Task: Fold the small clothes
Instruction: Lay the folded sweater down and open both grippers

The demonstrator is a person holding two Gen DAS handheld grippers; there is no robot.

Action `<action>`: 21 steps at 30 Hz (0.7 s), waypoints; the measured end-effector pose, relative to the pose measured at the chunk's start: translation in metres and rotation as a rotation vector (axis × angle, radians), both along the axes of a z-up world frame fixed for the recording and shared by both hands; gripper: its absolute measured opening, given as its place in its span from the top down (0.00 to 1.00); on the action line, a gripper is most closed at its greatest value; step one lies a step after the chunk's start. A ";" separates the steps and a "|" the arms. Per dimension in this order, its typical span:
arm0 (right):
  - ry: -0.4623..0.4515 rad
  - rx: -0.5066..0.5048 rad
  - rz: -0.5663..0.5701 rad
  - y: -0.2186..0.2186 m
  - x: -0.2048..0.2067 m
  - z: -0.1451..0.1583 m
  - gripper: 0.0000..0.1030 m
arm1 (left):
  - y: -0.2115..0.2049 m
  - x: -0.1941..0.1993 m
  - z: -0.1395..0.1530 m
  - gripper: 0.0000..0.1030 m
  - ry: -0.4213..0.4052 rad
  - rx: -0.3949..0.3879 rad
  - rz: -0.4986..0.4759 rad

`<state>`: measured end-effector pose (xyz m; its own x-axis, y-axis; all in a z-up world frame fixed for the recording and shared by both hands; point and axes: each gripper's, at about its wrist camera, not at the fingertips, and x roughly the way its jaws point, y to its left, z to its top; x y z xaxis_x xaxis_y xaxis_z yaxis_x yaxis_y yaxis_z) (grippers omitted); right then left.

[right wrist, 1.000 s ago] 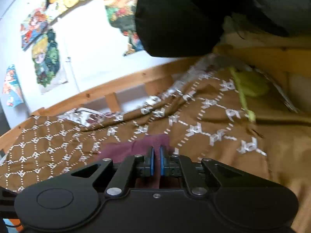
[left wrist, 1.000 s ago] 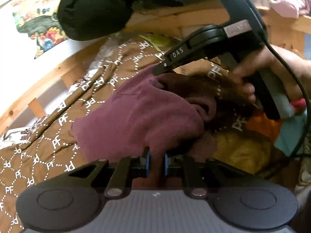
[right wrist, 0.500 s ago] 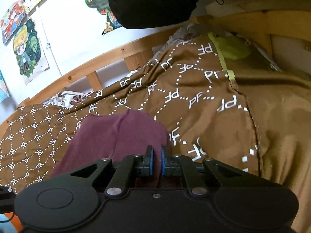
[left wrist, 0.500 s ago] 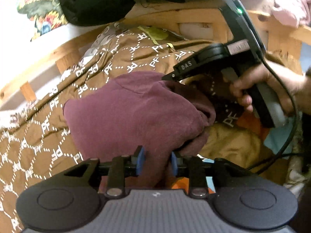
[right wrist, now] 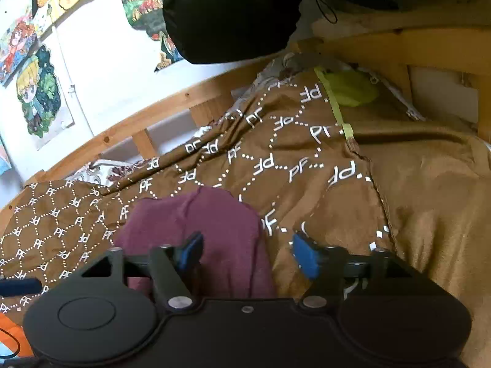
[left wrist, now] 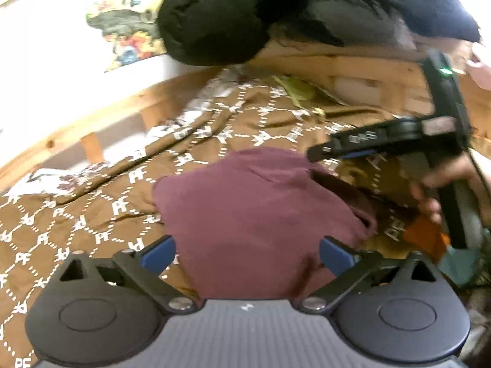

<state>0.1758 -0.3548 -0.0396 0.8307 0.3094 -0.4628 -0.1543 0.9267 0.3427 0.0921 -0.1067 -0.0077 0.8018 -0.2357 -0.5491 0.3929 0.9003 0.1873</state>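
left tool [left wrist: 247, 253]: jaws opening, wide, not gripping | right tool [right wrist: 247, 253]: jaws opening, apparently touching nothing | maroon garment [left wrist: 254, 214]: folded on brown bedspread [right wrist: 307, 159]

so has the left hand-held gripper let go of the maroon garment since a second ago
Yes. The left hand-held gripper was pinching the maroon garment; now its jaws are opening, pads clear, cloth lying on the brown patterned blanket.

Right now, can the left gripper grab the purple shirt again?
Probably yes. The purple shirt lies right under the left gripper, whose jaws are opening with cloth between them but unpinched. Nothing covers that near edge; the right gripper hovers at the far corner.
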 end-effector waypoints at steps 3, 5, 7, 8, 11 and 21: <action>-0.017 -0.008 0.004 0.003 -0.006 0.004 0.14 | 0.007 0.009 0.001 0.01 0.027 -0.026 0.068; -0.031 -0.021 0.010 0.007 -0.010 0.006 0.07 | 0.013 0.015 0.001 0.01 0.060 -0.060 0.112; -0.034 -0.036 0.023 0.010 -0.012 0.008 0.03 | 0.019 0.019 0.000 0.01 0.084 -0.090 0.143; -0.032 -0.048 0.032 0.012 -0.012 0.008 0.01 | 0.022 0.020 0.000 0.01 0.093 -0.104 0.157; -0.022 -0.090 0.057 0.020 -0.013 0.008 0.01 | 0.029 0.025 -0.003 0.01 0.124 -0.143 0.197; 0.069 -0.281 0.199 0.058 -0.014 -0.009 0.01 | 0.054 0.044 -0.027 0.01 0.315 -0.279 0.332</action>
